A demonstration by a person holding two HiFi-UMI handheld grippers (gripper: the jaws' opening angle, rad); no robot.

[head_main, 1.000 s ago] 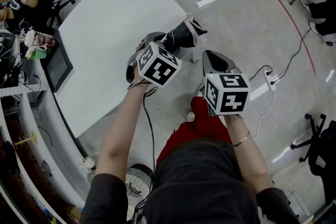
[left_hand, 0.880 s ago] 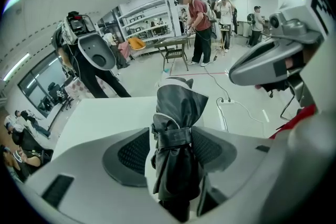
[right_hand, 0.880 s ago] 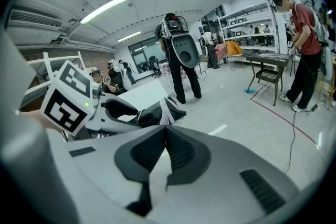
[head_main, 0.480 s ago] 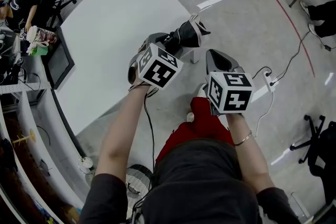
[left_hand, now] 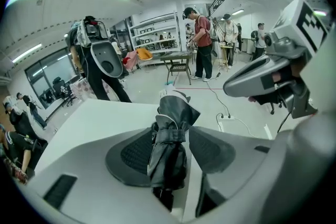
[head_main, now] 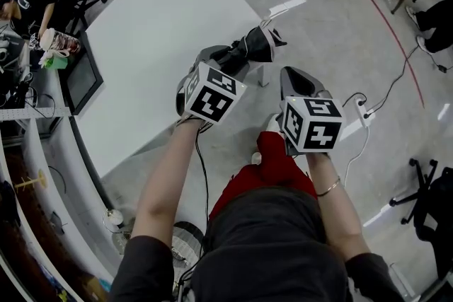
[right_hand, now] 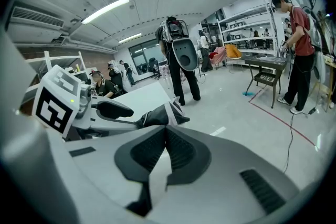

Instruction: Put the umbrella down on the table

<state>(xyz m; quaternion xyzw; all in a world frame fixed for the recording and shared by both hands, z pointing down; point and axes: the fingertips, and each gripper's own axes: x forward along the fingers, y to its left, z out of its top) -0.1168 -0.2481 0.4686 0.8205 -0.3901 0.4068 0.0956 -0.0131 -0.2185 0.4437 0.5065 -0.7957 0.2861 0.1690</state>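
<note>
Two left jaws closing round umbrella [left_hand: 169, 136]

One white table [head_main: 141, 46]. One folded black umbrella [head_main: 251, 47]. Two handheld grippers: the left gripper [left_hand: 172, 131], its jaws closing with the umbrella between them, and the right gripper [right_hand: 164, 131]. Two marker cubes [head_main: 212, 92], one per gripper. One dark screen [head_main: 81, 81]. One white power strip [head_main: 364, 106] on the floor.
</note>
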